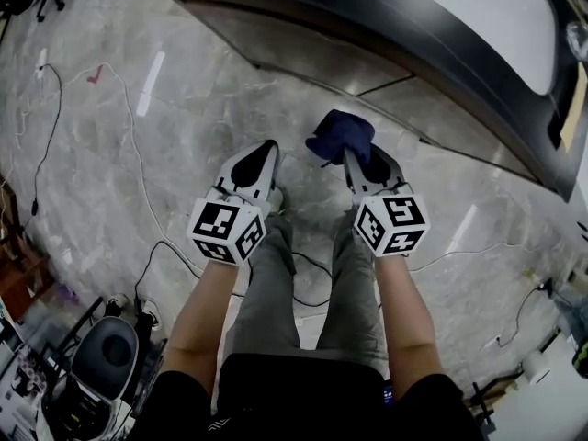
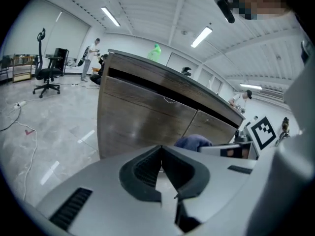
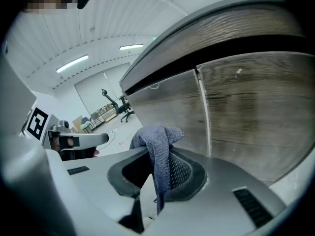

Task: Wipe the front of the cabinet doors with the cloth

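A dark blue cloth (image 1: 338, 138) is bunched at the tip of my right gripper (image 1: 354, 159), whose jaws are shut on it. In the right gripper view the cloth (image 3: 156, 136) hangs down between the jaws, a short way from the wood-grain cabinet doors (image 3: 256, 107). My left gripper (image 1: 267, 145) sits beside it to the left, jaws shut with nothing in them. The left gripper view shows its closed tip (image 2: 161, 151) pointing at the cabinet front (image 2: 142, 117), with the cloth (image 2: 193, 141) at the right. Neither gripper touches the doors (image 1: 303, 58).
The cabinet has a dark top (image 1: 432, 35) with a green object (image 2: 155, 53) on it. Cables (image 1: 46, 145) trail over the grey floor at left. A round device (image 1: 101, 356) stands at lower left. An office chair (image 2: 47, 73) and people (image 2: 93, 50) are far behind.
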